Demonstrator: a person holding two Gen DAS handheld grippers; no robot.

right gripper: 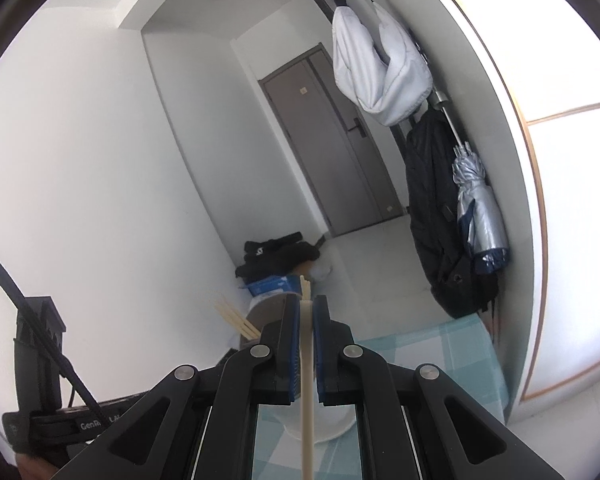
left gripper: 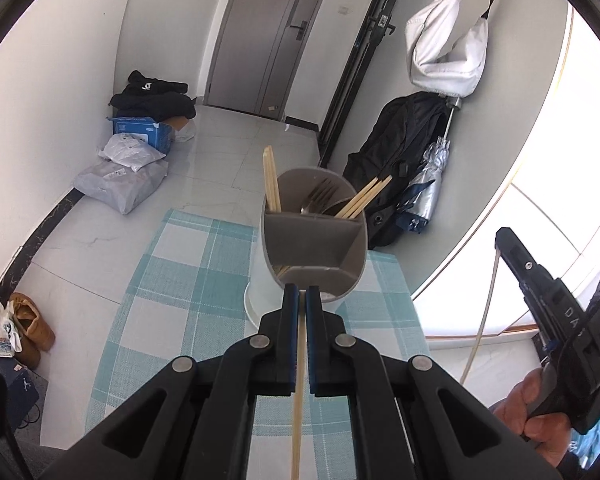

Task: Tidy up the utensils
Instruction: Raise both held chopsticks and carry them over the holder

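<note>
A grey divided utensil holder (left gripper: 314, 240) stands on a white base on the checked teal placemat (left gripper: 172, 280). It holds chopsticks (left gripper: 271, 184), more chopsticks (left gripper: 366, 197) and a fork (left gripper: 320, 196). My left gripper (left gripper: 302, 292) is shut on a wooden chopstick (left gripper: 299, 400), its tips just over the holder's near compartment. My right gripper (right gripper: 306, 302) is shut on a pale chopstick (right gripper: 307, 392), above and before the holder (right gripper: 268, 312). The right gripper also shows in the left wrist view (left gripper: 540, 288), to the right of the holder.
A black backpack (left gripper: 400, 160) and a folded silver umbrella (left gripper: 428, 184) lean on the wall right of the holder. Parcels and a blue box (left gripper: 140, 132) lie on the floor at left. Brown shoes (left gripper: 28, 324) sit at lower left. A grey door (left gripper: 272, 32) is behind.
</note>
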